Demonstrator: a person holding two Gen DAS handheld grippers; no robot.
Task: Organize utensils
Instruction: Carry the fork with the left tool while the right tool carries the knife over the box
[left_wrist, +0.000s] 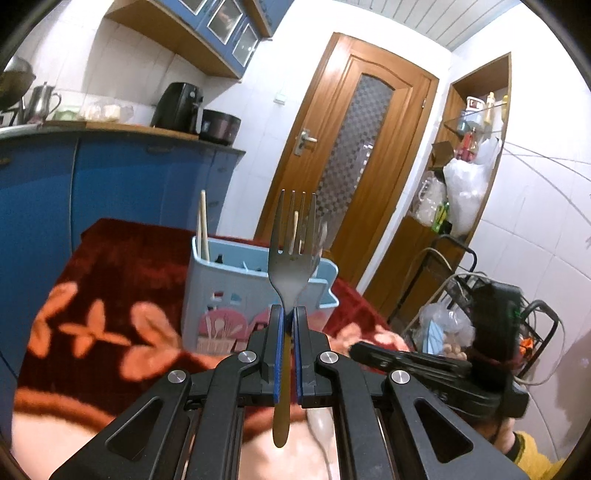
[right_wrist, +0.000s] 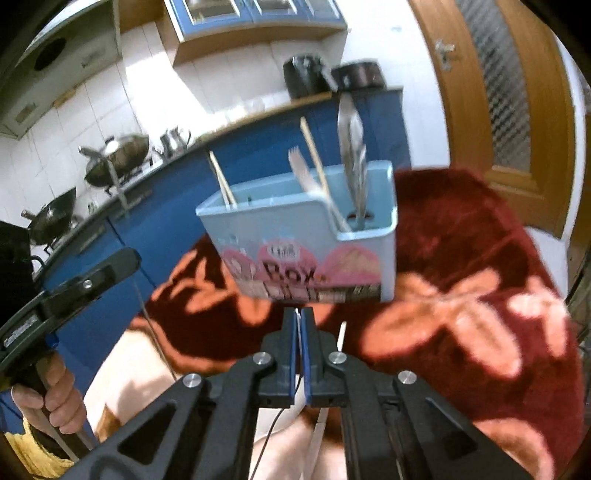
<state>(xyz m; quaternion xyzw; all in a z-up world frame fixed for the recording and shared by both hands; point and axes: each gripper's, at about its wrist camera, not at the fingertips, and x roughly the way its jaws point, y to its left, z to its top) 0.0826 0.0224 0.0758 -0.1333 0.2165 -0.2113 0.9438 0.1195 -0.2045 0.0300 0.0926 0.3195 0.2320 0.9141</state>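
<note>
My left gripper (left_wrist: 289, 314) is clamped on the fork (left_wrist: 293, 254), tines at 12 o'clock, ready for the blue holder (left_wrist: 207, 295) behind. My right gripper (right_wrist: 298, 317) pinches a thin white utensil (right_wrist: 300, 343), probably holder-bound too.

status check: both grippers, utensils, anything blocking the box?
Left gripper shut on gold-handled steel fork. Right gripper shut on thin white utensil, type unclear. Light-blue plastic utensil box ahead, path clear.
</note>
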